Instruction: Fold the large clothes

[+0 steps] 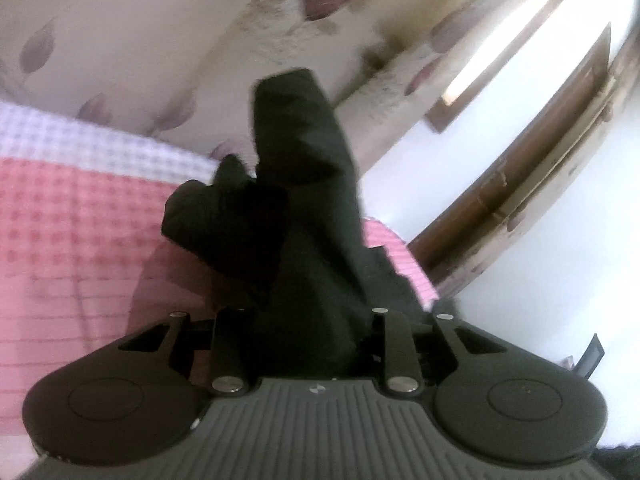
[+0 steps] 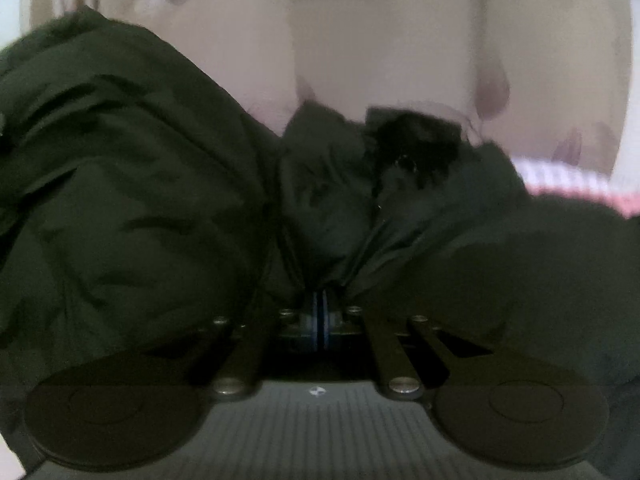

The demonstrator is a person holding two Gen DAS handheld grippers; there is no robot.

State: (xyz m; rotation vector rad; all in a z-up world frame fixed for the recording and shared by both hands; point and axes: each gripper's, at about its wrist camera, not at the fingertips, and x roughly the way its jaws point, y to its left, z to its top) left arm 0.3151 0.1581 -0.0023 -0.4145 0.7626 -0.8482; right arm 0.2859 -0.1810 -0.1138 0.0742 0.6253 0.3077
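**Dark jacket gathered up, folding barely begun**

Both grippers have hold of the bulky dark green-black jacket of thin, crinkled fabric [image 2: 132,184], which sits on a bed covered with a pink and white waffle-checked blanket [image 1: 72,216].

The left gripper [image 1: 308,320] has a thick bundle of the cloth packed between its fingers, which stand only partly apart around it; one long part of the garment, likely a sleeve, rises away from the tool and stands out against the pale leaf-patterned wall [image 1: 120,40]. A brown wooden frame [image 1: 500,200] runs along the right of that view.

The right gripper [image 2: 320,312] is pinched nearly tight on a puckered gather of the jacket, the creases fanning out from its blue-edged pads [image 2: 326,312]. The rest of the garment billows in loose heaps to either side.

From what I can see, no neat fold exists yet: the jacket is crumpled, not spread flat. I would judge the work at its opening stage, with laying out, smoothing and every fold left to do.
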